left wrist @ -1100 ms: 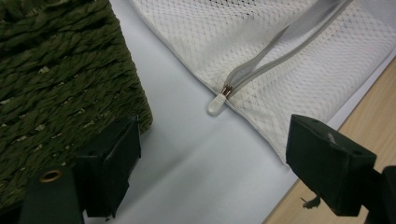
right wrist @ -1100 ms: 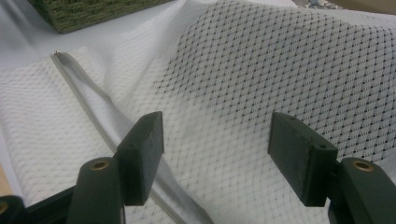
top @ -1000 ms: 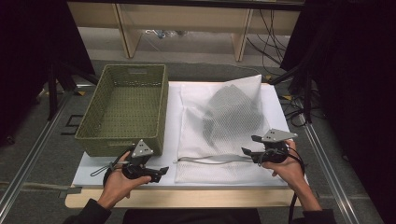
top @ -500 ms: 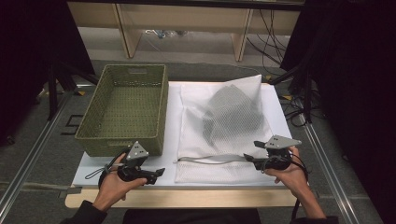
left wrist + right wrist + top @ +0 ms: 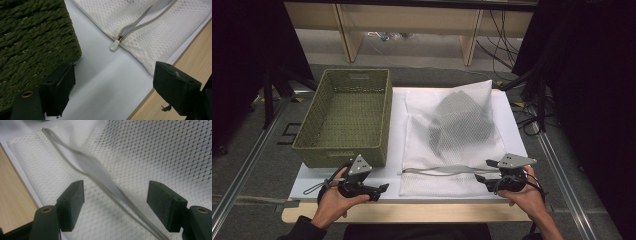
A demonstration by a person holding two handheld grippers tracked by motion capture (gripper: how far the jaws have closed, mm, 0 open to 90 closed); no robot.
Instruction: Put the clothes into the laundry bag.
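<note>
White mesh bag (image 5: 452,145) unmoved; both grippers have drawn back slightly.

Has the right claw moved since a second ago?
Yes. The right claw has backed toward the table's near edge, away from the basket, over the mesh bag.

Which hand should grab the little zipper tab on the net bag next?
Probably the left. The left gripper has its jaws open, and the zipper tab lies just ahead of them at the mesh bag corner. The right gripper, also open, hovers over the zipper's far end.
</note>
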